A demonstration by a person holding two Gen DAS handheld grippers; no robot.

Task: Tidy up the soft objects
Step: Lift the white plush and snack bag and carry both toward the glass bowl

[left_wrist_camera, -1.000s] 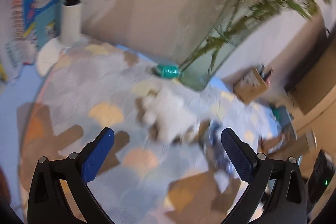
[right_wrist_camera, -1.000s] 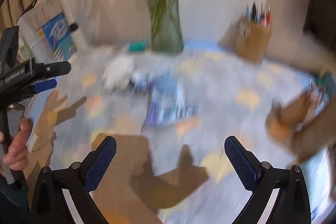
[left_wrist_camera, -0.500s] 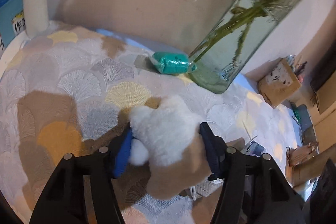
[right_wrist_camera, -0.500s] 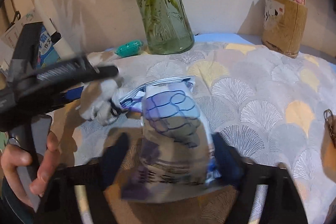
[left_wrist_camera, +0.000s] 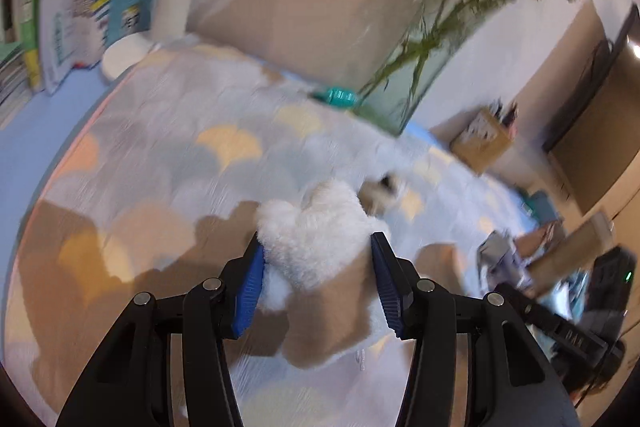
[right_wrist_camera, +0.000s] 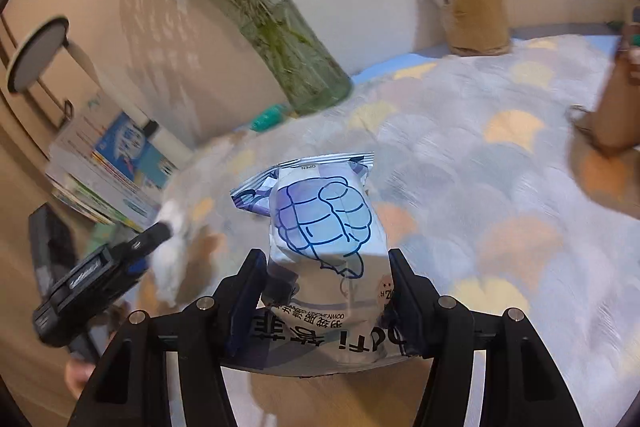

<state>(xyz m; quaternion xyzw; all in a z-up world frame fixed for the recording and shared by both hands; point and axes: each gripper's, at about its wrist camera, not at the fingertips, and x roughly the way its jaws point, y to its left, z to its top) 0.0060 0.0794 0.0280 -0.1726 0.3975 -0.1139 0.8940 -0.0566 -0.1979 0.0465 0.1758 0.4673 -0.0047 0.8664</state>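
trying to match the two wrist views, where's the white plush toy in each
Left wrist: white plush toy at lower centre, pinched in the left gripper.
Right wrist: same toy, blurred at the left edge, at the tip of the left gripper.
Shared landmark: glass vase at the wall.

Warm, fairly bright indoor light falls from about 5 o'clock, throwing tan shadows toward 10 o'clock over the patterned cloth [left_wrist_camera: 168, 163]. Motion blur smears both fisheye views, worst toward the rims, where lines bow and black vignetting closes the corners.
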